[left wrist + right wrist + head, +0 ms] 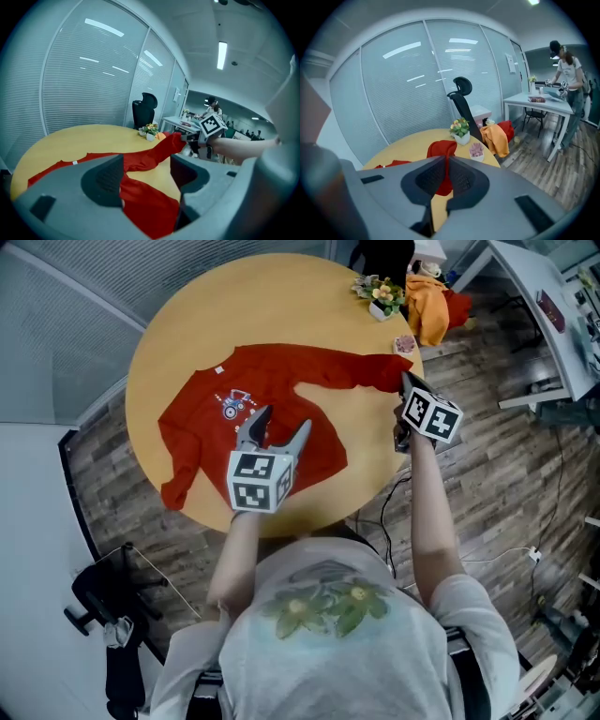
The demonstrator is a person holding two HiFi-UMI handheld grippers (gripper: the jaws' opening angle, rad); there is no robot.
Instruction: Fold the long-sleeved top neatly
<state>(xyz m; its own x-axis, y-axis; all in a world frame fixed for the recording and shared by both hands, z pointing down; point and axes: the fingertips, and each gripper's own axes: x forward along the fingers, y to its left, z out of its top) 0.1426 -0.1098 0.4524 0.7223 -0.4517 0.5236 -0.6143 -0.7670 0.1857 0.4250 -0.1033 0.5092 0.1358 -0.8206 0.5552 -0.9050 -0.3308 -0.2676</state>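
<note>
A red long-sleeved top (272,418) lies spread on a round wooden table (281,315), front side up, with a small printed picture on its chest; one sleeve (356,371) stretches toward the table's right edge, raised off the wood at its end. The right gripper (405,382) has its jaws closed tight on that sleeve end, pinching the red cloth between them; the left gripper (283,423) hovers over the top's lower body with jaws wide apart and nothing gripped, though whether its tips brush the cloth is unclear. A flower pot (382,296) and an orange cloth (429,306) sit at the far edge.
</note>
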